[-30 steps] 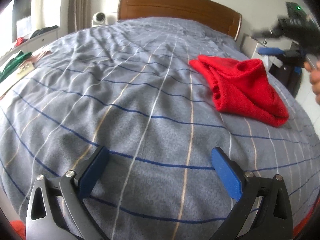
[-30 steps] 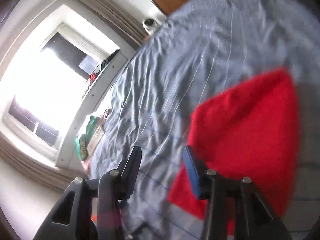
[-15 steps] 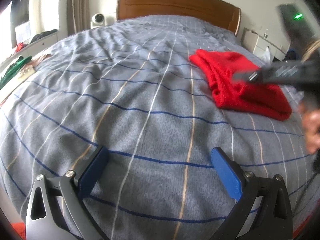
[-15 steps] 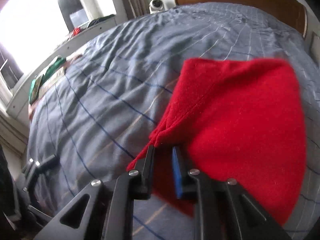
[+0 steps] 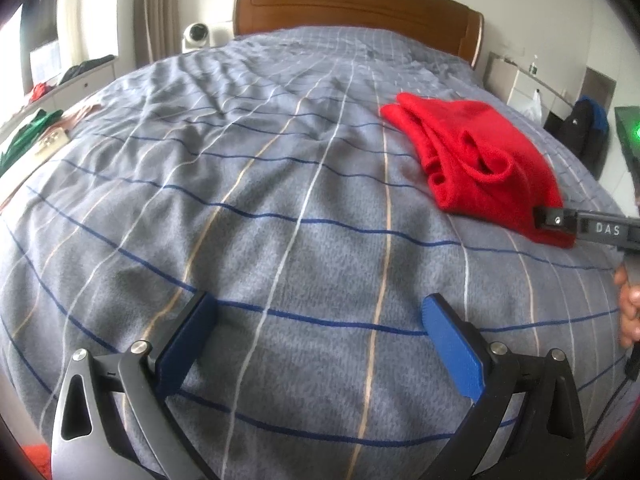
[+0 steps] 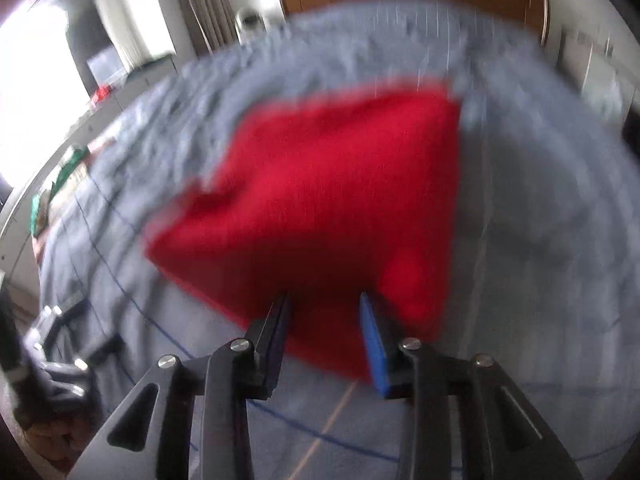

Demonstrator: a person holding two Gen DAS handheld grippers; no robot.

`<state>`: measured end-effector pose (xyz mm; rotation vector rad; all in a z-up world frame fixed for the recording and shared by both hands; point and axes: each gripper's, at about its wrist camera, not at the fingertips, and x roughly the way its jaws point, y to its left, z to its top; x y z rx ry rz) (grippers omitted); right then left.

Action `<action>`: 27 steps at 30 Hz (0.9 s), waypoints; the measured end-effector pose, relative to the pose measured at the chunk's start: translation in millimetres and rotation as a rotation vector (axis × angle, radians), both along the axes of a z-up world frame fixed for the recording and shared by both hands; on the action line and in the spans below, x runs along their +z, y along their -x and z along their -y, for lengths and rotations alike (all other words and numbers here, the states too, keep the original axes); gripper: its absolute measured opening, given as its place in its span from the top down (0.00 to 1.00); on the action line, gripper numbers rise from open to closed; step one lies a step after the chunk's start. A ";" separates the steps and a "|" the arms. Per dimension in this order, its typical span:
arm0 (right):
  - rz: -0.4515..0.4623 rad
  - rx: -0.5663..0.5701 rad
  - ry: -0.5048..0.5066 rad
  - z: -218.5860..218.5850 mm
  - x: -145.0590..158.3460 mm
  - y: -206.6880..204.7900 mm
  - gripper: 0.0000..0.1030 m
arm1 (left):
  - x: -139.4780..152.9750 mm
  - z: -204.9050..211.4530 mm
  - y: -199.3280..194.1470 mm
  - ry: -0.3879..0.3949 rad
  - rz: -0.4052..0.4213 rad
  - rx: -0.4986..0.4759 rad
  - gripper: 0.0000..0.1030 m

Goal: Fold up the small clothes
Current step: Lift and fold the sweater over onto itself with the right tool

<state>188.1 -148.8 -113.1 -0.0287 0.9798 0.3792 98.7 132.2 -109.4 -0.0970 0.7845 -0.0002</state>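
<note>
A red knit garment (image 5: 480, 164) lies folded and bunched on the right side of the bed; it also shows, blurred, in the right wrist view (image 6: 340, 200). My left gripper (image 5: 320, 320) is open and empty, low over the near part of the bed, well left of the garment. My right gripper (image 6: 324, 308) is open, its fingers straddling the garment's near edge; its finger (image 5: 560, 220) shows at the garment's near right corner in the left wrist view.
The bed has a grey striped cover (image 5: 240, 200) and a wooden headboard (image 5: 356, 4). A small camera (image 5: 197, 34) stands at the back left. A sill with clothes (image 5: 36, 136) runs along the left. White furniture (image 5: 520, 84) stands at the right.
My right gripper has opened from nearly shut on the garment's left fold and moved to its near edge. The garment has settled on the bed. My left gripper has stayed in place.
</note>
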 end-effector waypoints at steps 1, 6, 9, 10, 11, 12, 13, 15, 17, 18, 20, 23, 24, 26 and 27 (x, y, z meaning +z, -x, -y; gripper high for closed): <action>0.021 -0.007 0.005 -1.3 1.4 3.0 0.65 | -0.1 0.2 0.5 -0.002 0.001 0.001 0.01; 0.015 -0.023 -0.101 13.8 21.5 16.2 0.44 | 11.9 -2.9 9.6 0.071 -0.014 -0.016 0.01; 0.062 -0.047 -0.138 35.3 36.3 27.5 0.30 | 34.0 -8.5 4.1 0.288 -0.002 -0.080 0.01; 0.074 -0.064 -0.152 43.2 39.0 28.9 0.27 | 43.6 -7.6 -8.3 0.359 -0.011 -0.098 0.01; 0.080 -0.081 -0.167 54.5 41.4 27.5 0.27 | 50.5 -4.7 -21.1 0.403 -0.022 -0.117 0.01; 0.077 -0.093 -0.178 64.0 41.8 24.8 0.27 | 56.0 -1.2 -35.7 0.440 -0.038 -0.139 0.01; 0.064 -0.106 -0.194 72.4 41.8 17.6 0.27 | 61.1 3.8 -56.9 0.479 -0.068 -0.165 0.01; 0.047 -0.138 -0.232 84.3 42.0 0.7 0.27 | 63.3 16.0 -95.3 0.511 -0.133 -0.213 0.01; 0.027 -0.159 -0.305 93.9 42.6 -19.5 0.27 | 57.5 30.5 -136.2 0.471 -0.202 -0.229 0.01; 0.005 -0.166 -0.343 96.7 40.5 -31.3 0.26 | 53.5 34.7 -150.0 0.447 -0.226 -0.226 0.01; -0.035 -0.186 -0.402 97.5 32.5 -57.7 0.25 | 43.1 39.3 -174.1 0.394 -0.274 -0.206 0.01; -0.097 -0.171 -0.466 89.4 17.7 -87.3 0.25 | 31.6 41.7 -193.2 0.325 -0.311 -0.172 0.01; -0.124 -0.161 -0.495 84.5 10.4 -95.6 0.25 | 28.8 42.7 -196.8 0.309 -0.318 -0.165 0.01; -0.153 -0.168 -0.504 71.4 -2.2 -108.2 0.24 | 21.4 47.1 -202.6 0.283 -0.346 -0.161 0.01; -0.150 -0.167 -0.468 63.1 -5.1 -112.0 0.25 | 18.4 51.1 -204.5 0.263 -0.358 -0.158 0.01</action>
